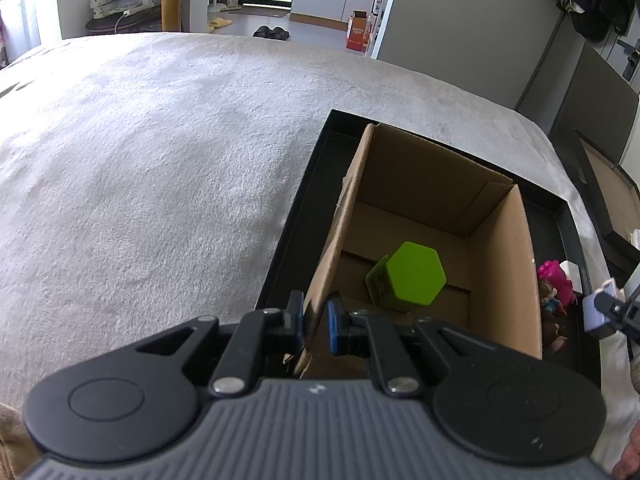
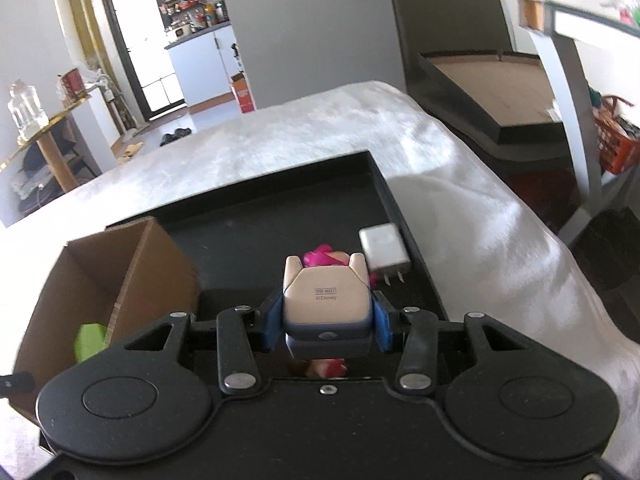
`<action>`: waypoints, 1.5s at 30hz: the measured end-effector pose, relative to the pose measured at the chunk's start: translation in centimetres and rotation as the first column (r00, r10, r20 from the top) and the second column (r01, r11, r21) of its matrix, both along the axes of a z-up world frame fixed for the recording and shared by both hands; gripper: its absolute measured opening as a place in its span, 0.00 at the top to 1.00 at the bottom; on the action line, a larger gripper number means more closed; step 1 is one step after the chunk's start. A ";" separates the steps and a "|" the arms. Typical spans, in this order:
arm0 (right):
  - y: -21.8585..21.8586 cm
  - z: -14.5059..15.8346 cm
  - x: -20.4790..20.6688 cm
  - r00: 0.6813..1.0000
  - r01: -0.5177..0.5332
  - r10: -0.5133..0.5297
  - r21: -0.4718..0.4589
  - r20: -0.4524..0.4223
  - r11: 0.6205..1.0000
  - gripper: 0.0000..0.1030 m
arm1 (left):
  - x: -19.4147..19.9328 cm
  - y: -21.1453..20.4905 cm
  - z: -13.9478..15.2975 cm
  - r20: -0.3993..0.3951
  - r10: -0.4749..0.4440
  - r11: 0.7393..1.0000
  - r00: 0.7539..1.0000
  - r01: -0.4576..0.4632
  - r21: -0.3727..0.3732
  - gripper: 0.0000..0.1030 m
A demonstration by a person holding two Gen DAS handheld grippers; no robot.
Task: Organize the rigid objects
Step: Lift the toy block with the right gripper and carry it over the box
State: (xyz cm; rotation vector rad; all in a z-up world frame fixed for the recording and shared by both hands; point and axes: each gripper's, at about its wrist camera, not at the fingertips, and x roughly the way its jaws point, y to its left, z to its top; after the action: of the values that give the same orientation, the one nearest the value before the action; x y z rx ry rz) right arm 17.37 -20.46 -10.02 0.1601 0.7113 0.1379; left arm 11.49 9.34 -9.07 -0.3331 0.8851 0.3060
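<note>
Cardboard box (image 1: 440,240) stands open-topped inside a black tray (image 1: 316,184) on a pale blanket (image 1: 160,140). The left gripper (image 1: 316,316) has its jaws pinching the box's near-left wall. Inside the box a green hexagonal container (image 1: 406,276) lies on its side. The right gripper (image 2: 326,320) has its jaws clamped on a small beige-and-blue toy figure (image 2: 326,304), held just right of the box. Beyond the box's right wall, in the tray, lie a pink-haired doll (image 1: 554,280) and a white charger plug (image 2: 384,250).
</note>
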 end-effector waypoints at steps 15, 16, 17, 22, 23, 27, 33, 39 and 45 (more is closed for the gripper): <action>4.0 3.5 0.0 0.994 -0.101 0.100 0.021 0.036 0.995 0.57 | 0.0 0.2 -0.1 0.002 0.001 1.000 1.000 -0.001 -0.010 0.90; 4.3 3.7 0.0 0.993 -0.109 0.108 0.024 0.039 0.994 0.57 | 0.0 0.2 -0.1 0.003 0.001 1.000 1.000 -0.001 -0.010 0.90; 4.5 3.9 -0.1 0.992 -0.115 0.114 0.024 0.044 0.993 0.57 | 0.0 0.3 -0.2 0.003 0.001 1.000 1.000 -0.001 -0.010 0.90; 6.4 5.2 -0.1 0.984 -0.165 0.163 0.030 0.067 0.986 0.57 | 0.0 0.2 -0.2 0.003 0.001 1.000 1.000 -0.001 -0.010 0.90; 6.8 5.4 -0.2 0.983 -0.170 0.168 0.030 0.073 0.985 0.57 | 0.0 0.2 -0.2 0.003 0.001 1.000 1.000 -0.001 -0.010 0.90; 8.5 6.0 -0.2 0.973 -0.214 0.210 0.026 0.093 0.977 0.57 | 0.0 0.2 -0.2 0.004 0.002 1.000 1.000 -0.002 -0.013 0.90; 11.3 5.9 -0.4 0.956 -0.286 0.282 0.034 0.082 0.958 0.57 | 0.0 0.3 -0.2 0.005 0.005 1.000 1.000 -0.005 -0.021 0.90; 14.1 5.5 -0.7 0.935 -0.352 0.350 0.031 0.051 0.936 0.57 | -0.1 0.6 -0.3 0.008 0.010 0.999 1.000 -0.010 -0.039 0.90; 16.3 5.0 -0.9 0.914 -0.407 0.406 0.021 0.017 0.913 0.57 | -0.1 0.9 -0.3 0.010 0.016 0.998 1.000 -0.016 -0.060 0.89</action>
State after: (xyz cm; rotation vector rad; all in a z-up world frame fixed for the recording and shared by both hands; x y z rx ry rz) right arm 16.48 -4.13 -4.99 0.0318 0.7244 0.5470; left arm 11.36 10.20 -9.36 -0.3970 0.8826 0.2926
